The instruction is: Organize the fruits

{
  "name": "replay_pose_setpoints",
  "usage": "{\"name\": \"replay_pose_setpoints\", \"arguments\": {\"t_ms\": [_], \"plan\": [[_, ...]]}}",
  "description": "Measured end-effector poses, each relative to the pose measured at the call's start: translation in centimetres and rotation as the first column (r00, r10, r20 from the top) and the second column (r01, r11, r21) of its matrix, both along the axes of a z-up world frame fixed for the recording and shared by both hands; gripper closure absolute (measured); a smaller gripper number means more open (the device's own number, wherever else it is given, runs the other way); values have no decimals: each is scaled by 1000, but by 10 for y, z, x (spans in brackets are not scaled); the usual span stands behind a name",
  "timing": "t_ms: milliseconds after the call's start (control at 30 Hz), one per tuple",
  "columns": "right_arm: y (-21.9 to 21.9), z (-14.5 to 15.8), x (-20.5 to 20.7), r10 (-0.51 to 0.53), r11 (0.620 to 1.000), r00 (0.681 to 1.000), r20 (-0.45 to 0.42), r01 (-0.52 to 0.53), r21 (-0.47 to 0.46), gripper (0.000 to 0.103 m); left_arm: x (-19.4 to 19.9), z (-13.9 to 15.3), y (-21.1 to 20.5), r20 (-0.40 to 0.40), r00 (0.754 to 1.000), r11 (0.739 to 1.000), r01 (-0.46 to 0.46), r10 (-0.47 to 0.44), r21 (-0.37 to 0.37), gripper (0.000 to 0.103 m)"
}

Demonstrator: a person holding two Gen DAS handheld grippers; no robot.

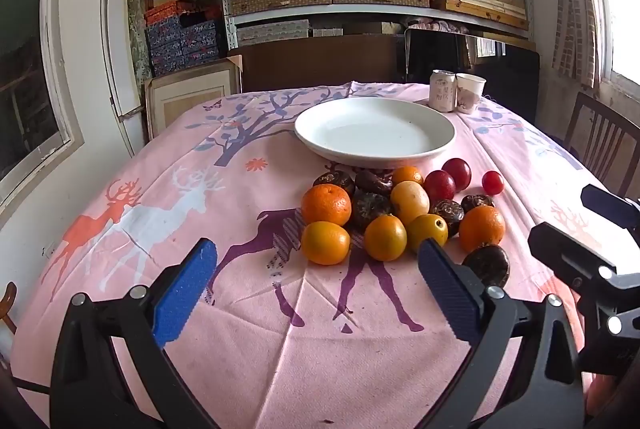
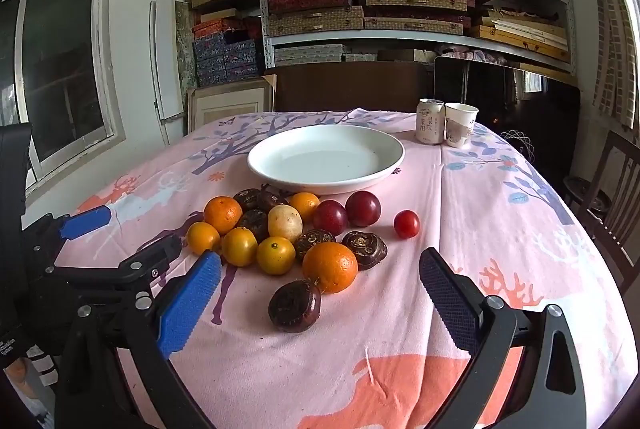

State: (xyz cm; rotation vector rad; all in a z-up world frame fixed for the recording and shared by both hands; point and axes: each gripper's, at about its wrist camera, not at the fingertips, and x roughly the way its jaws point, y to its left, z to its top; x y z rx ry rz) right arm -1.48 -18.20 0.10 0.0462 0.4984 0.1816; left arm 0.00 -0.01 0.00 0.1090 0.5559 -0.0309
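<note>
A heap of fruit lies on the pink tablecloth in front of an empty white plate. It holds oranges, smaller yellow-orange fruits, dark brown wrinkled fruits, two red plums and a cherry tomato. My left gripper stands open just short of the heap's left side. My right gripper is open too, at the heap's right, with the nearest dark fruit ahead of its jaws. Neither holds anything.
A drink can and a paper cup stand behind the plate at the far right. A wooden chair sits at the table's right edge. Shelves of boxes line the back wall.
</note>
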Motion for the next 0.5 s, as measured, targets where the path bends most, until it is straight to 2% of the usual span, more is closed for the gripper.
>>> {"name": "replay_pose_setpoints", "arguments": {"t_ms": [500], "plan": [[3, -3, 1, 15, 1000, 1000, -18, -15, -1, 4, 0, 1, 0, 0, 1000, 1000, 1, -1, 1, 4]]}}
